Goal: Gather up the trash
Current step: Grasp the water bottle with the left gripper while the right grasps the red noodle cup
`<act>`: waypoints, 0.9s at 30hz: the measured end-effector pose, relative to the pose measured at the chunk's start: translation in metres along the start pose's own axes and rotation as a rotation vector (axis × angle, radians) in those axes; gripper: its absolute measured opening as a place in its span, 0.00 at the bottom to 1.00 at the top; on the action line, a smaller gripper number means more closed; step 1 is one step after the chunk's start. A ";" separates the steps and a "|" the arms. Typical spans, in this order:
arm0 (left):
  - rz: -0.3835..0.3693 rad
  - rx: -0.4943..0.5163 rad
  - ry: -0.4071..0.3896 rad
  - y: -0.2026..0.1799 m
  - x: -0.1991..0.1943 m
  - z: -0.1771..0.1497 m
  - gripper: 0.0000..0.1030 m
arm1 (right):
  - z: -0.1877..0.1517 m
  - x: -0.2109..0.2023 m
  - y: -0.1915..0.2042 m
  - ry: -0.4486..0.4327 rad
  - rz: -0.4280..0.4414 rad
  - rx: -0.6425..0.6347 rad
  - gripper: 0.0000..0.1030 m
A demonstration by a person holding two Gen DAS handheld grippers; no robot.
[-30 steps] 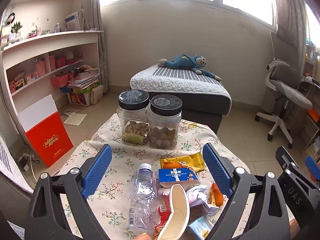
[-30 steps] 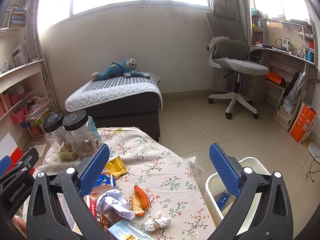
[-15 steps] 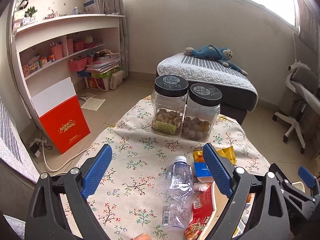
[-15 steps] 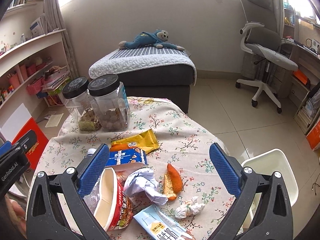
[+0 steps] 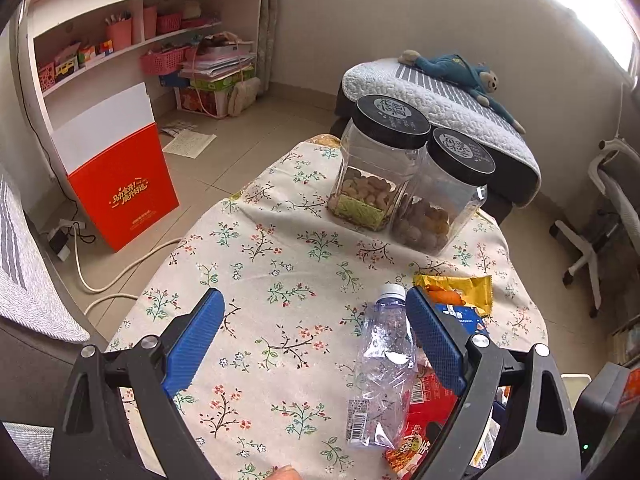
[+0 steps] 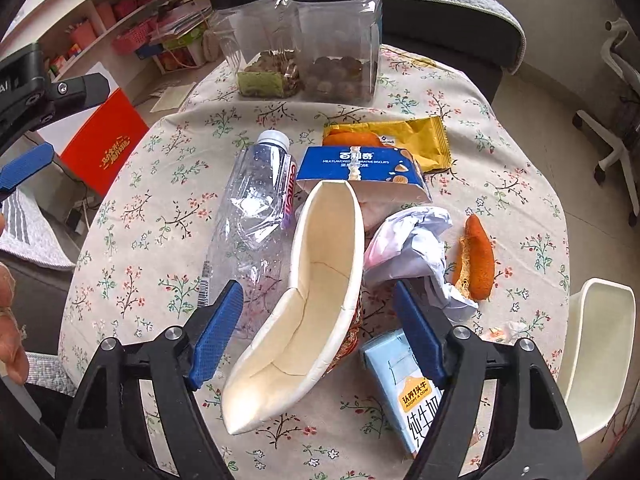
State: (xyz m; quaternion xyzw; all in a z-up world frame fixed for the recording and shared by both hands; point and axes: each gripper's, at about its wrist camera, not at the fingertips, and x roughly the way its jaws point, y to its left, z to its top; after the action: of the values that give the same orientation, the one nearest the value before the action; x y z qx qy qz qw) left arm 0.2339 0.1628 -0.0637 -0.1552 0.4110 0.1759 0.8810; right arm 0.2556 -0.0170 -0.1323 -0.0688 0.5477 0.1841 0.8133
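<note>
Trash lies on the floral tablecloth (image 6: 168, 184): a crushed clear bottle (image 6: 252, 220), a squashed paper cup (image 6: 316, 280), a blue biscuit box (image 6: 360, 168), a yellow wrapper (image 6: 404, 136), crumpled paper (image 6: 412, 248), an orange peel (image 6: 476, 256) and a light blue milk carton (image 6: 404, 384). My right gripper (image 6: 318, 312) points down over the cup. Its jaws are closing with the cup between them, and the pads are clear of it. My left gripper (image 5: 316, 332) is open over bare cloth. The bottle (image 5: 384, 364) lies just inside its right finger.
Two black-lidded jars (image 5: 380, 168) (image 5: 444, 196) stand at the table's far side. A white bin (image 6: 596, 344) sits beside the table's right edge. On the floor to the left are a red box (image 5: 120, 184) and cables. Beyond are a shelf, a bed and an office chair.
Both grippers have tipped down and dropped toward the table. The right one's jaws have narrowed around the squashed cup. The left one has shifted leftward, beside the bottle.
</note>
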 end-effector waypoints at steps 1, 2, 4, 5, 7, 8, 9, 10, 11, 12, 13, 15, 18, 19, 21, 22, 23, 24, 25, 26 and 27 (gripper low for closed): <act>-0.008 0.004 0.026 -0.002 0.006 -0.001 0.87 | -0.001 0.004 0.000 0.014 0.003 0.000 0.68; -0.013 0.011 0.053 -0.005 0.013 -0.002 0.87 | -0.002 0.008 -0.002 0.027 0.018 0.005 0.57; -0.026 0.033 0.123 -0.011 0.030 -0.003 0.87 | -0.003 0.010 -0.007 0.035 0.039 0.027 0.39; -0.036 0.044 0.168 -0.016 0.040 -0.004 0.87 | -0.003 0.009 -0.011 0.038 0.059 0.041 0.32; -0.058 0.043 0.250 -0.020 0.059 -0.007 0.87 | -0.003 0.006 -0.020 0.036 0.102 0.083 0.30; -0.073 0.033 0.292 -0.021 0.069 -0.009 0.87 | -0.004 0.002 -0.023 0.031 0.115 0.094 0.30; -0.087 0.029 0.334 -0.023 0.078 -0.010 0.87 | -0.004 -0.002 -0.026 0.022 0.123 0.099 0.30; -0.098 0.033 0.381 -0.025 0.089 -0.012 0.87 | -0.004 -0.007 -0.028 0.011 0.124 0.098 0.30; -0.104 0.042 0.417 -0.027 0.097 -0.013 0.87 | -0.004 -0.012 -0.031 -0.001 0.122 0.096 0.30; -0.102 0.052 0.440 -0.030 0.105 -0.014 0.87 | -0.005 -0.016 -0.034 -0.011 0.119 0.094 0.30; -0.091 0.065 0.445 -0.033 0.110 -0.013 0.87 | -0.005 -0.019 -0.036 -0.016 0.118 0.094 0.30; -0.071 0.104 0.443 -0.040 0.117 -0.013 0.87 | -0.006 -0.023 -0.043 -0.020 0.120 0.103 0.30; -0.083 0.151 0.482 -0.052 0.129 -0.014 0.87 | -0.005 -0.031 -0.055 -0.042 0.111 0.122 0.30; -0.097 0.159 0.504 -0.054 0.135 -0.014 0.87 | -0.004 -0.034 -0.059 -0.048 0.113 0.131 0.30; -0.113 0.189 0.554 -0.061 0.145 -0.020 0.87 | -0.003 -0.038 -0.069 -0.060 0.125 0.156 0.30; -0.112 0.210 0.578 -0.064 0.151 -0.024 0.87 | -0.003 -0.039 -0.074 -0.066 0.130 0.166 0.30; -0.102 0.225 0.585 -0.066 0.155 -0.027 0.84 | -0.002 -0.041 -0.077 -0.071 0.130 0.175 0.30; -0.086 0.236 0.576 -0.067 0.157 -0.030 0.79 | 0.000 -0.041 -0.080 -0.076 0.129 0.181 0.30; -0.087 0.247 0.572 -0.067 0.158 -0.032 0.66 | 0.001 -0.041 -0.082 -0.079 0.128 0.185 0.30; -0.096 0.251 0.572 -0.066 0.158 -0.032 0.63 | 0.002 -0.042 -0.083 -0.083 0.128 0.189 0.30; -0.107 0.249 0.563 -0.065 0.157 -0.032 0.63 | 0.003 -0.042 -0.084 -0.088 0.128 0.191 0.30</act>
State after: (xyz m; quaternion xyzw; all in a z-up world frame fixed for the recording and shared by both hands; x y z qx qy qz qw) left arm 0.3351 0.1206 -0.1968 -0.1103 0.6483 0.0276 0.7529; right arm 0.2757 -0.1031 -0.1002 0.0522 0.5299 0.1851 0.8260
